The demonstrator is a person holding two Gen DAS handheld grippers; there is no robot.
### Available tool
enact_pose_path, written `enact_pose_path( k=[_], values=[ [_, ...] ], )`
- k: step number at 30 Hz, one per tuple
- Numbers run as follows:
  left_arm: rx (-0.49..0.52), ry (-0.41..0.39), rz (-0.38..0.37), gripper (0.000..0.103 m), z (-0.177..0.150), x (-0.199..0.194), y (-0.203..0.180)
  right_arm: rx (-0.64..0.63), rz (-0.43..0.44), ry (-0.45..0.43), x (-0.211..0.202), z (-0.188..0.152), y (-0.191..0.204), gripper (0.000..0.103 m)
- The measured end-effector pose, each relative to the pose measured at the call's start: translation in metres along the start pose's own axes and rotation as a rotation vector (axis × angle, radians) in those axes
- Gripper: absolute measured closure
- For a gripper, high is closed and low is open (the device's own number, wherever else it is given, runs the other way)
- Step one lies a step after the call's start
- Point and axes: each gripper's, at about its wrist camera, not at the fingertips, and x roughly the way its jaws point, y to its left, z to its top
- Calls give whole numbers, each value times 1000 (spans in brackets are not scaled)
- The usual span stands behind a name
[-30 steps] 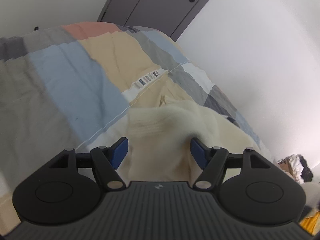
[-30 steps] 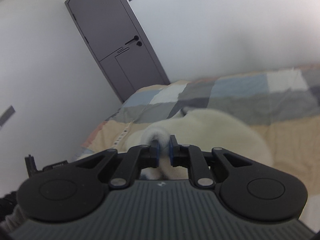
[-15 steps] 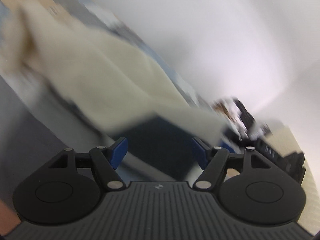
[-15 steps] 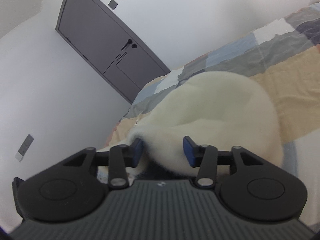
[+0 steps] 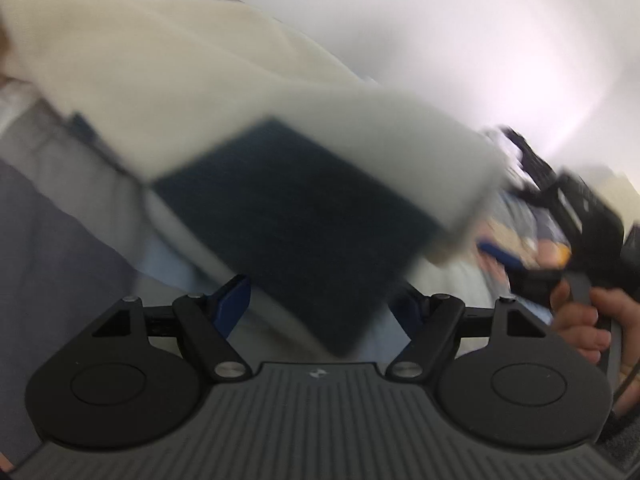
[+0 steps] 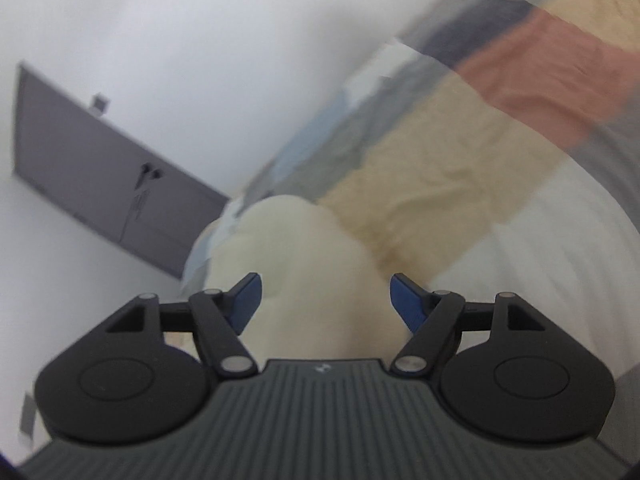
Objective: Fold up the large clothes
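— Progress first: how far along is the folding?

— Partway, I judge. The cream fleece garment (image 6: pixel 304 264) lies bunched in a rounded heap on the bed (image 6: pixel 460 184), near the edge closest to the door (image 6: pixel 100 184), over the patchwork quilt. The left view shows a flap of it with a dark navy lining (image 5: pixel 288 232) turned up, blurred. It isn't a flat, squared stack, so smoothing and at least one more fold seem left.

— And the tools?

— The right tool (image 6: pixel 324 300) is released: its jaws have just been opening, and the fleece sits between the blue pads (image 6: pixel 248 296) without being pinched. The left tool (image 5: pixel 320 308) also stands wide apart; the navy flap crosses between its pads, but I see no pinch. At the right edge of that view, a hand (image 5: pixel 588 320) holds the other tool's handle.

— Any labels or writing?

— Nothing readable. A small pale mark sits on each tool's body, too tiny to make out. No tag shows on the garment, and blur hides fine detail.
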Motion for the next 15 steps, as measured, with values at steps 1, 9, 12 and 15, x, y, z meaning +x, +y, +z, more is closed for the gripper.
enact_pose_path(
  k=[1,9,12,15],
  values=[
    [-25,-11,6,25,2,0,7,46,-13,13,8,1,-9,29],
    [-108,-113,11,84,19,-20,35,146,-28,103,71,-4,-20,30],
    [-128,-194,2,85,31,-46,45,147,2,137,91,-8,-18,34],
    [-129,-275,11,86,44,-78,52,148,68,188,107,-15,-15,41]
  ],
)
